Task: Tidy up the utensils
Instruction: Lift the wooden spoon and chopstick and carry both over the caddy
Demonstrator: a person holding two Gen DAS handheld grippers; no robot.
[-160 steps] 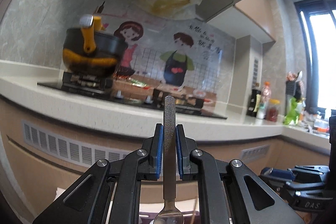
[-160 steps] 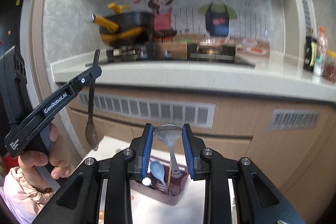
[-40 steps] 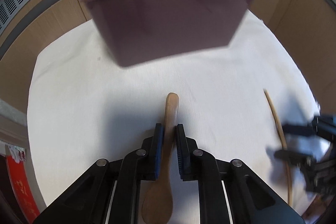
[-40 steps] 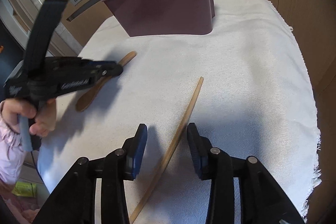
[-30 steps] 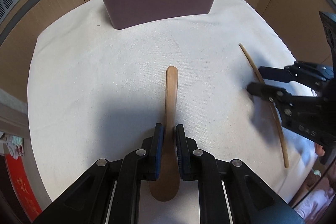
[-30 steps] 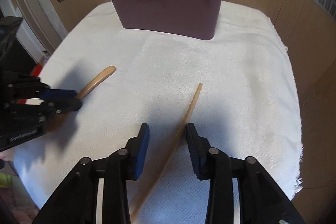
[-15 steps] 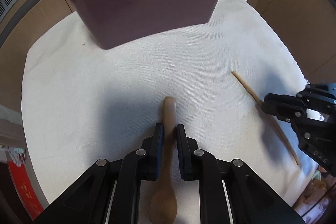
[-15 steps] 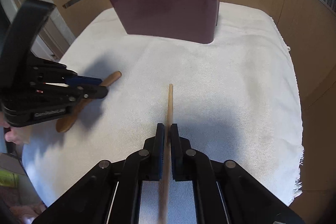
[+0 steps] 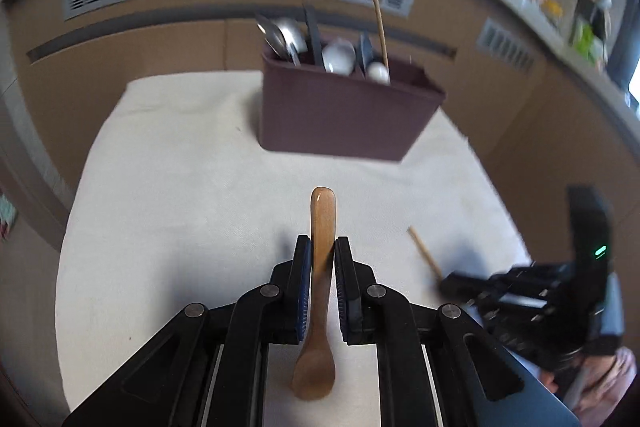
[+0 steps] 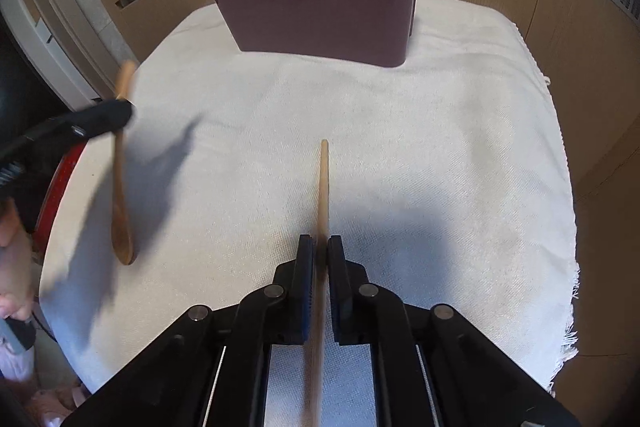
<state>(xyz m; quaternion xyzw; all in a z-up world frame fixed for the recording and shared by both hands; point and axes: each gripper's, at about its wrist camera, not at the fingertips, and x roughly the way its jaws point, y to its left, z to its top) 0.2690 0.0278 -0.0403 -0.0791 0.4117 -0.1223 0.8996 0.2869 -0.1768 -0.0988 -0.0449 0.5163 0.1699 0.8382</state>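
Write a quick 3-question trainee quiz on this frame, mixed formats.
1. True or false: the left tongs are shut on the wooden spoon.
2. The right tongs hold: A) a metal spoon B) a wooden chopstick C) nothing.
3. Fill in: the purple holder stands on a white ___.

Key: 1 true; 2 B; 3 cloth.
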